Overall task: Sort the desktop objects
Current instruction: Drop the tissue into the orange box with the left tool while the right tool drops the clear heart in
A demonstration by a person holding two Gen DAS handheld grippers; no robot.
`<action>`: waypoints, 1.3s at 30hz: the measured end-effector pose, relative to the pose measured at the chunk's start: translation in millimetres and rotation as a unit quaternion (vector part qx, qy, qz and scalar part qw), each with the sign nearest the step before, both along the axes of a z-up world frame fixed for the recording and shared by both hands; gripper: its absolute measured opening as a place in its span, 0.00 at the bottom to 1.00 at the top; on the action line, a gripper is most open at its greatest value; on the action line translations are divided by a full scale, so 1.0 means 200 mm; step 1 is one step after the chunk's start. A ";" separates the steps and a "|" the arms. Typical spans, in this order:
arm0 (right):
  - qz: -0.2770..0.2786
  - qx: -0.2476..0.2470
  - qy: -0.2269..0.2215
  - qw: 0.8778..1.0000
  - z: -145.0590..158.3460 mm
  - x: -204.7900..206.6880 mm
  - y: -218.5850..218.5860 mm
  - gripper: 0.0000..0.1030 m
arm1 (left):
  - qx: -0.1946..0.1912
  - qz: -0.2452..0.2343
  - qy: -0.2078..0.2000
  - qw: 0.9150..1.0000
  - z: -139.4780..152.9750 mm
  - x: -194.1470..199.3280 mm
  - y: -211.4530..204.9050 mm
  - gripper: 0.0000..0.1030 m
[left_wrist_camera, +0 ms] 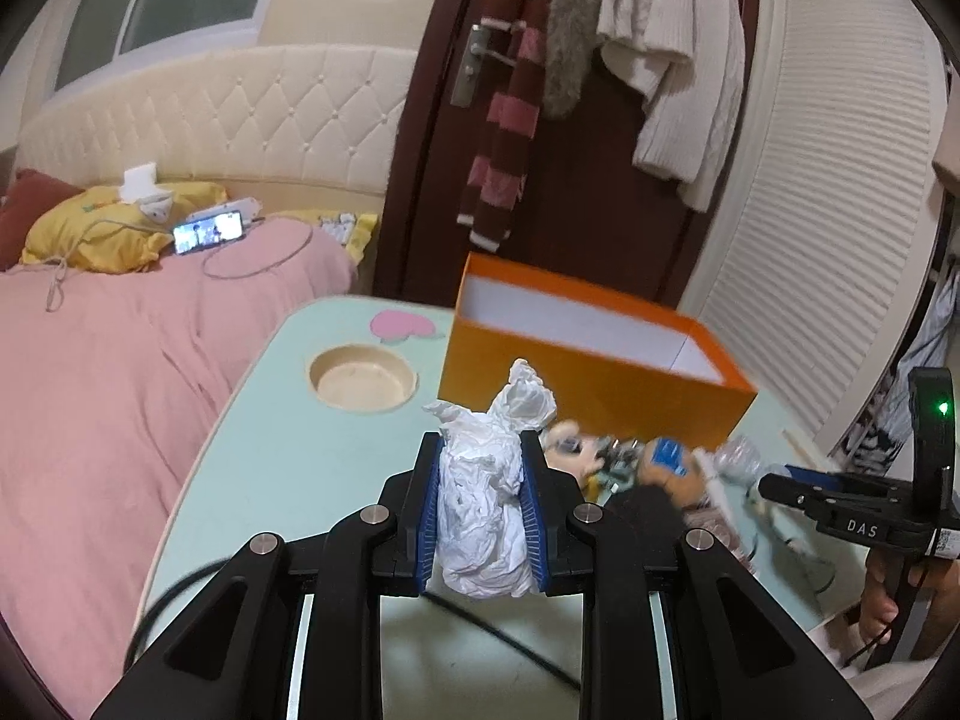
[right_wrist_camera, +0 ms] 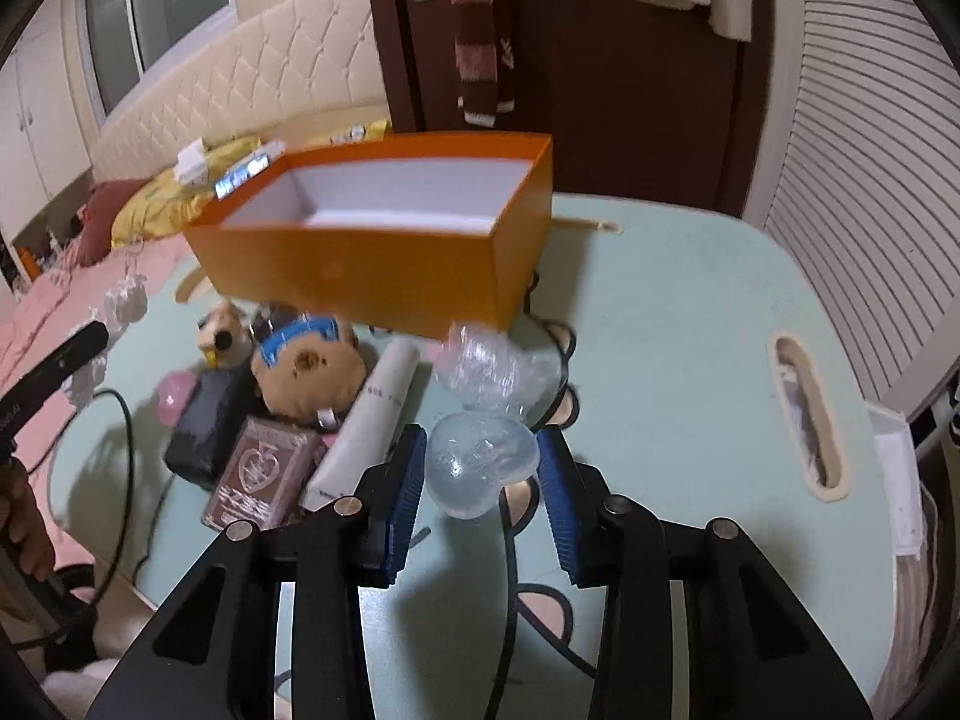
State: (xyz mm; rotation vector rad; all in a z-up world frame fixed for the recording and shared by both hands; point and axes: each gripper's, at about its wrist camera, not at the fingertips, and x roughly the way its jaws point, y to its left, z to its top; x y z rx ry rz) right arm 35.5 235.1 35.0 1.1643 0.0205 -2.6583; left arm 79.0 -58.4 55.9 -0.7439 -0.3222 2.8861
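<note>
My left gripper (left_wrist_camera: 480, 450) is shut on a crumpled white paper wad (left_wrist_camera: 483, 504) and holds it above the pale green table (left_wrist_camera: 288, 456), in front of the open orange box (left_wrist_camera: 594, 378). My right gripper (right_wrist_camera: 481, 444) is shut on a crumpled clear plastic wrap (right_wrist_camera: 480, 462), held over the table (right_wrist_camera: 672, 348) just short of the orange box (right_wrist_camera: 372, 264). A plush toy (right_wrist_camera: 309, 369), a small plush dog (right_wrist_camera: 219, 333), a white tube (right_wrist_camera: 366, 426), a card box (right_wrist_camera: 261, 480) and a dark pouch (right_wrist_camera: 207, 426) lie left of it.
A bed with pink cover (left_wrist_camera: 120, 348) lies left of the table. A round cup recess (left_wrist_camera: 360, 378) sits in the table's far left. A slot (right_wrist_camera: 807, 420) runs along the table's right side. A black cable (right_wrist_camera: 120, 450) trails over the near left edge.
</note>
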 end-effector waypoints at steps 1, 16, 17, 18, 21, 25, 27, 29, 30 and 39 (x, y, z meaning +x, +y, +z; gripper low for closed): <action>0.001 -0.007 0.004 1.000 0.03 0.01 0.01 0.38 | -0.001 0.001 0.007 1.000 0.03 0.00 0.01 0.22; 0.040 -0.018 0.082 0.996 0.32 -0.28 -0.20 0.38 | -0.083 -0.065 0.007 0.994 0.25 -0.52 0.25 0.22; 0.037 -0.019 0.077 0.996 0.31 -0.33 -0.21 0.38 | -0.084 -0.067 -0.005 0.994 0.23 -0.57 0.26 0.22; 0.036 -0.022 0.070 0.997 0.29 -0.36 -0.21 0.38 | -0.083 -0.068 -0.015 0.994 0.20 -0.61 0.26 0.22; 0.032 -0.034 0.046 0.998 0.24 -0.47 -0.22 0.38 | -0.077 -0.068 -0.043 0.994 0.12 -0.69 0.27 0.22; 0.033 -0.041 0.023 0.998 0.17 -0.55 -0.22 0.38 | -0.071 -0.064 -0.071 0.993 0.03 -0.74 0.26 0.22; 0.033 -0.043 0.009 0.998 0.14 -0.57 -0.23 0.38 | -0.067 -0.060 -0.070 0.993 0.01 -0.75 0.26 0.28; 0.037 -0.037 0.019 0.998 0.12 -0.57 -0.24 0.39 | -0.063 -0.058 -0.067 0.994 0.01 -0.74 0.26 0.43; 0.039 -0.031 0.022 0.999 0.12 -0.57 -0.24 0.39 | -0.061 -0.058 -0.066 0.994 0.02 -0.74 0.26 0.50; 0.053 -0.029 0.031 0.998 0.10 -0.57 -0.26 0.45 | -0.049 -0.064 -0.057 0.995 0.03 -0.70 0.27 0.62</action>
